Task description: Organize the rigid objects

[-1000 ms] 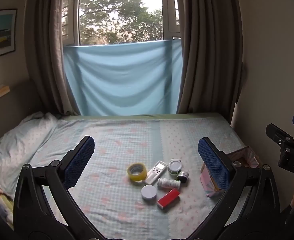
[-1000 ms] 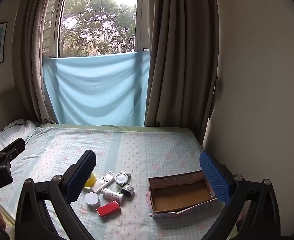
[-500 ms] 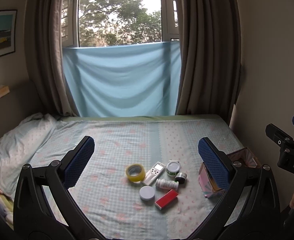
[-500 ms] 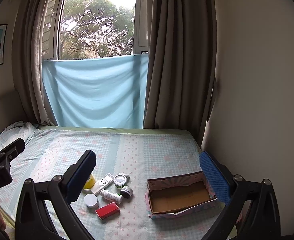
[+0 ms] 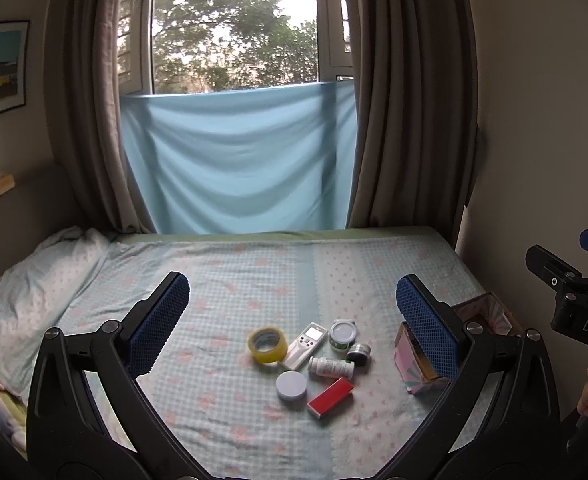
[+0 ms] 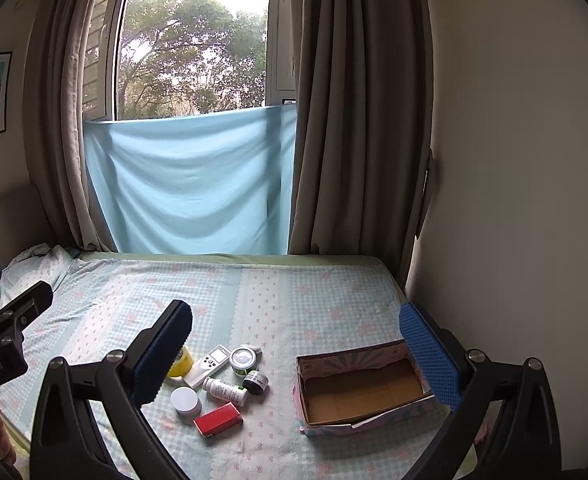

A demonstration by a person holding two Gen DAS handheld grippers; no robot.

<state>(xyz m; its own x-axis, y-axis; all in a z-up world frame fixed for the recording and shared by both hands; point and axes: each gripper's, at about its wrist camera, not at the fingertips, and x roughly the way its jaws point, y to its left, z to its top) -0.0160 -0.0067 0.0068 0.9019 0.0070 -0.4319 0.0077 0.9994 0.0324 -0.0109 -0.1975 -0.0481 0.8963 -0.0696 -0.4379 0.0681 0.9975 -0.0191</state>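
bed (image 5: 253, 272), patterned sheet, carrying one cluster of small rigid items toward its near edge, right of centre: yellow tape roll (image 5: 267, 345); white handheld meter (image 5: 306, 345) just beside it; clear-lidded jar (image 5: 342, 334); small dark pot (image 5: 359, 353); white pill bottle (image 5: 331, 367) lying on its side; white round tin (image 5: 291, 385); red box (image 5: 330, 397) nearest the edge — all close together, several touching. empty cardboard box (image 6: 358, 388), open top, pastel outer walls, sits near the bed's right edge, apart from the cluster. left gripper (image 5: 294, 320): fingers wide apart, holding nothing, raised above the bed and looking down on the cluster. right gripper (image 6: 294, 344): fingers likewise wide apart and empty, framing both cluster and box. status: judged to be the opening step, nothing yet in the box and no item grasped. next move, as a guess: lower one gripper onto an outlying piece — the red box or tape roll look easiest to reach cleanly — close on it without nudging its neighbours, then carry it over the box wall and release inside.
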